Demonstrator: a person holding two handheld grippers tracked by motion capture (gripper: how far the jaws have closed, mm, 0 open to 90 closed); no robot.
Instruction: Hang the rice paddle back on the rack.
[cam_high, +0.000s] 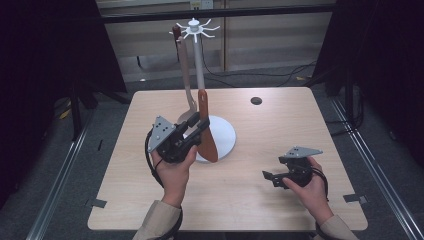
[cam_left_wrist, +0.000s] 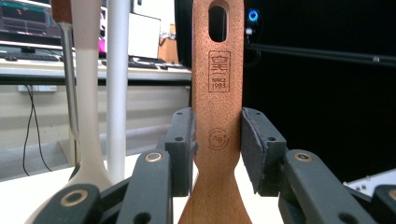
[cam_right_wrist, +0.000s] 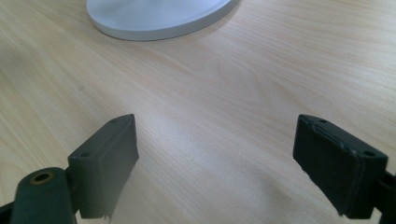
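Wooden spatula (cam_high: 205, 131) stands upright at frame centre beside the rack pole (cam_high: 199, 60), clamped by its handle in the left gripper (cam_high: 196, 127), hanging hole topmost, presumably for hooking. Right gripper (cam_high: 272, 178), lower right, hovers wide-jawed and empty above the worktop (cam_high: 280, 120).

Pale spoon (cam_high: 187, 82) (hanging), table hole (cam_high: 256, 100).
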